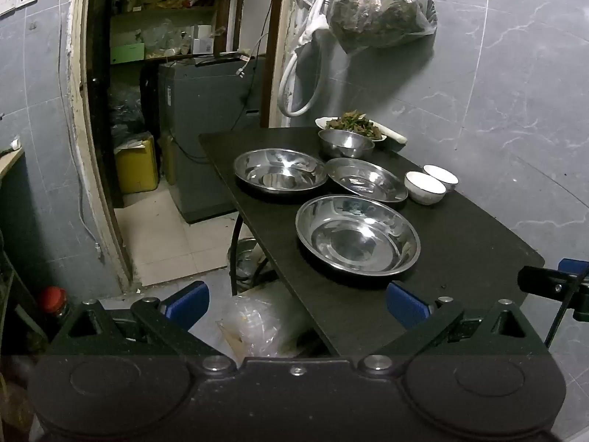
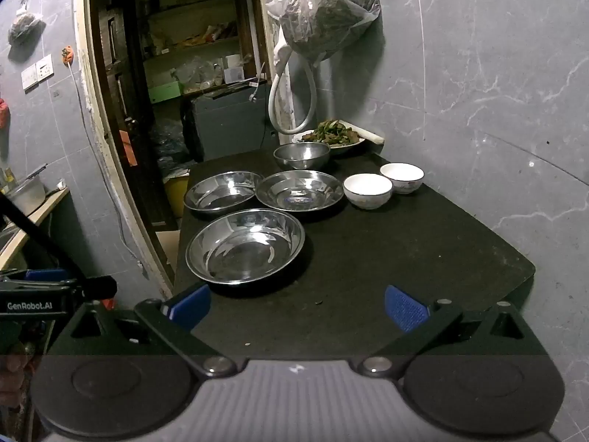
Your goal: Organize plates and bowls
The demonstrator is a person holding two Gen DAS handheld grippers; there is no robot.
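Observation:
Three steel plates lie on the black table [image 1: 460, 258]: a near one [image 1: 358, 238], a far left one [image 1: 280, 170] and a far right one [image 1: 367, 178]. Behind them stands a small steel bowl [image 1: 345, 143]. Two white bowls [image 1: 425, 187] [image 1: 441, 176] stand side by side at the right. The right wrist view shows the same near plate [image 2: 246, 246], left plate [image 2: 222, 192], right plate [image 2: 300, 190], steel bowl [image 2: 302, 155] and white bowls [image 2: 367, 190] [image 2: 402, 177]. My left gripper [image 1: 296, 304] and right gripper [image 2: 298, 305] are open and empty, short of the near plate.
A white plate of cooked food [image 1: 351, 127] sits at the table's far end by the wall. A filled plastic bag [image 1: 383, 5] and a white hose [image 1: 300, 84] hang above it. A doorway [image 1: 165, 110] with a yellow canister [image 1: 136, 165] opens at the left. Clear bags [image 1: 254, 328] lie on the floor.

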